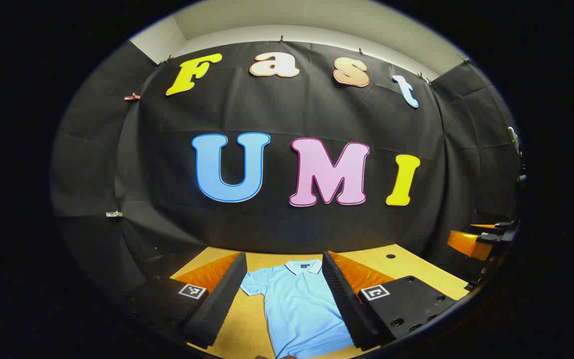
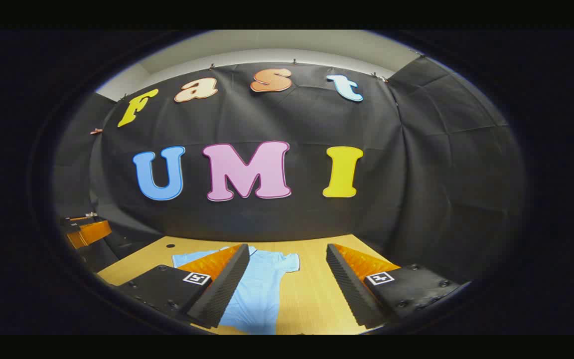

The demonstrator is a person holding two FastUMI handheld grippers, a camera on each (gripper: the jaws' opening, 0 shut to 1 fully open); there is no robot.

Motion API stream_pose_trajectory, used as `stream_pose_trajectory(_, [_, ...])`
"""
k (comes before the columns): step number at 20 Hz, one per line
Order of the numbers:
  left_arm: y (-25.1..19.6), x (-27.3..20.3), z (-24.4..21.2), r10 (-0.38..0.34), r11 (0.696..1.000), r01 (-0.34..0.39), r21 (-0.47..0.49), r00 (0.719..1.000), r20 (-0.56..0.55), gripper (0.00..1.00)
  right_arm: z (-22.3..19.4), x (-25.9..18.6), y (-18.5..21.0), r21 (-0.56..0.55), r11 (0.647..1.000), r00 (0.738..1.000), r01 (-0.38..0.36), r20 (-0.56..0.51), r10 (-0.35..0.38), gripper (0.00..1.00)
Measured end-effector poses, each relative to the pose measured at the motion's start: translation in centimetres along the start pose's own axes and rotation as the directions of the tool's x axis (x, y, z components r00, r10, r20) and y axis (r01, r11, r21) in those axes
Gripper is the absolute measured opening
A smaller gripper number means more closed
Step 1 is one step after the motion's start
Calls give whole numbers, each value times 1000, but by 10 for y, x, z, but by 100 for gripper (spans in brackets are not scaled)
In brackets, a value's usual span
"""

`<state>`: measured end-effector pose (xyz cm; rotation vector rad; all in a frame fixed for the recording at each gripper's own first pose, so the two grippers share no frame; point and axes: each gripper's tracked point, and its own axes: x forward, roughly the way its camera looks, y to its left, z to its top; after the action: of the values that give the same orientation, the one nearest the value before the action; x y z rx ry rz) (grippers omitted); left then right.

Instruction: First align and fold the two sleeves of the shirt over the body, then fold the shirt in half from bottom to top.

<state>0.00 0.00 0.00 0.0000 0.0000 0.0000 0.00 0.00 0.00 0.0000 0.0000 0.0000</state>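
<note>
A light blue polo shirt [image 1: 299, 304] lies flat on the wooden table [image 1: 406, 267], collar away from me and both short sleeves spread out. My left gripper [image 1: 284, 255] hovers open above it, and the shirt's body appears between its two fingers. In the right gripper view the shirt [image 2: 259, 294] lies left of centre, partly hidden behind the left finger, with one sleeve [image 2: 287, 262] reaching into the gap. My right gripper [image 2: 287, 247] is open over the bare table [image 2: 312, 294], holding nothing.
The black cloth wall closes the table's far side and both flanks. A small dark hole [image 1: 390, 256] marks the tabletop near the back. The other gripper appears at the right edge [image 1: 481, 239] of the left gripper view and at the left edge [image 2: 85, 232] of the right gripper view.
</note>
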Motion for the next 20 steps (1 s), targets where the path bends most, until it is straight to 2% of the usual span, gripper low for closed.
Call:
stream_pose_trajectory(9, [-3,20,-6,12,1000,-12,1,1000,-12,97,-6,29,3,-6,1000,1000,-28,-13,28,97])
stream_pose_trajectory(13, [-2,29,-7,30,999,-30,30,1000,-7,97,-8,44,6,-12,999,999,-47,-9,47,95])
stream_pose_trajectory(16, [-5,38,-12,28,999,-28,23,999,-22,97,-20,60,4,-9,999,998,-53,-45,53,97])
stream_pose_trajectory(20, [-4,53,-17,49,998,-48,37,998,-32,97,-47,96,-5,39,998,986,-47,-158,52,97])
